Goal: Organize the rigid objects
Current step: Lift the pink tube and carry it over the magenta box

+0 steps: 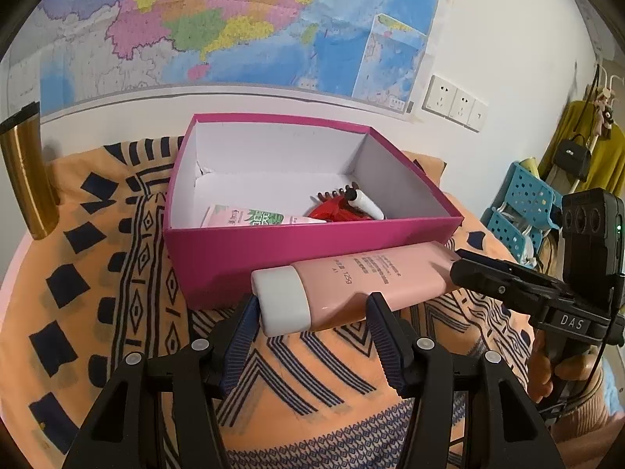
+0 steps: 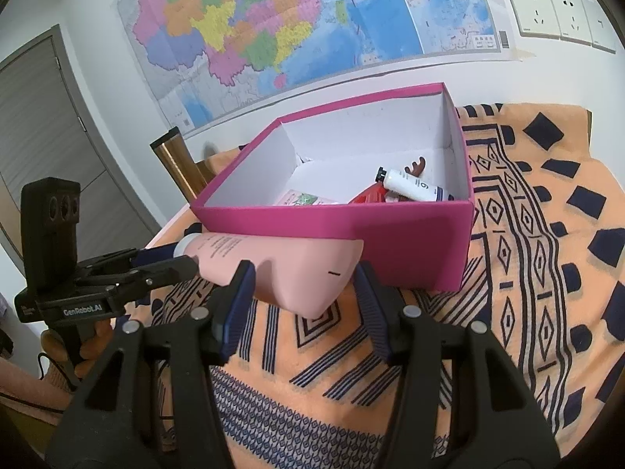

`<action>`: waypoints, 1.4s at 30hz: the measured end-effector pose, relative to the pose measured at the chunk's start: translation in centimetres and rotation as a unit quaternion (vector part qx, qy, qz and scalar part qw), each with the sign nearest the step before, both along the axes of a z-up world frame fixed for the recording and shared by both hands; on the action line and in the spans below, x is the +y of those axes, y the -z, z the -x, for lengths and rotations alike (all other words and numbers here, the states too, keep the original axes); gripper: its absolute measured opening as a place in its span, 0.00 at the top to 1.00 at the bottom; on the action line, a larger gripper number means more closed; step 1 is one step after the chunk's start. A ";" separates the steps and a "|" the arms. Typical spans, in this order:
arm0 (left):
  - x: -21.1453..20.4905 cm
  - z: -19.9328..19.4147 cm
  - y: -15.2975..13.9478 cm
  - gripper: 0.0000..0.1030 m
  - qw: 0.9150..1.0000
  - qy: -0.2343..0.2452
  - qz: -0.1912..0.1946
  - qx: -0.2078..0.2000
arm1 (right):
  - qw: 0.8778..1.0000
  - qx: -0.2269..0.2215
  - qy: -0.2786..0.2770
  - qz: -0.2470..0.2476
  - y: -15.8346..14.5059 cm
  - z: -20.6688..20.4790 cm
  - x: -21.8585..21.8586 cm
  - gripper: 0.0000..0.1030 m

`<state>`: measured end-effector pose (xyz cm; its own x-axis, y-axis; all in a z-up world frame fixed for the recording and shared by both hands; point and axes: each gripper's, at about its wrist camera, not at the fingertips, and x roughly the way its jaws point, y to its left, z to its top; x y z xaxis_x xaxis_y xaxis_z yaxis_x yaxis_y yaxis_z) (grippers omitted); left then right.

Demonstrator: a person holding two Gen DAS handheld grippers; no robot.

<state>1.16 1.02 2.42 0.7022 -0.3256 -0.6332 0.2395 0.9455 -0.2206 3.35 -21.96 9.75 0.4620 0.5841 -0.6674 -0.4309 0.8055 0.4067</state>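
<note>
A pink tube (image 1: 363, 281) with a white cap (image 1: 281, 301) lies crosswise just in front of a magenta box (image 1: 273, 262), slightly above the patterned cloth. My left gripper (image 1: 312, 312) is shut on its cap end, and my right gripper (image 1: 457, 269) clamps the flat tail. In the right wrist view the pink tube's tail (image 2: 297, 273) sits between my right gripper's (image 2: 302, 285) pads, with the left gripper (image 2: 183, 258) on the far end. Inside the magenta box (image 2: 390, 238) lie a white tube (image 2: 414, 187), a red item (image 2: 371, 195) and a green-printed tube (image 2: 308, 198).
An orange and navy patterned cloth (image 1: 117, 273) covers the surface. A gold flask (image 1: 27, 179) stands left of the box by the wall, which carries a map and sockets. Blue baskets (image 1: 523, 203) and hanging clothes are at the right. A grey door (image 2: 47, 136) is at the left.
</note>
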 end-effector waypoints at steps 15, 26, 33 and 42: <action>0.1 0.0 -0.6 0.45 1.000 0.000 0.001 -0.012 | 1.000 -0.015 -0.001 0.000 -0.6 -0.4 -0.1 0.46; 0.1 -0.1 -0.9 0.45 1.000 0.000 0.002 -0.019 | 1.000 -0.022 -0.001 -0.001 -0.9 -0.7 -0.2 0.46; 0.0 -0.2 -1.0 0.45 1.000 0.001 0.003 -0.020 | 1.000 -0.024 -0.003 -0.002 -1.0 -0.8 -0.4 0.46; -0.1 -0.5 -1.4 0.45 1.000 0.000 0.003 -0.023 | 1.000 -0.029 -0.004 -0.003 -1.2 -1.1 -0.3 0.46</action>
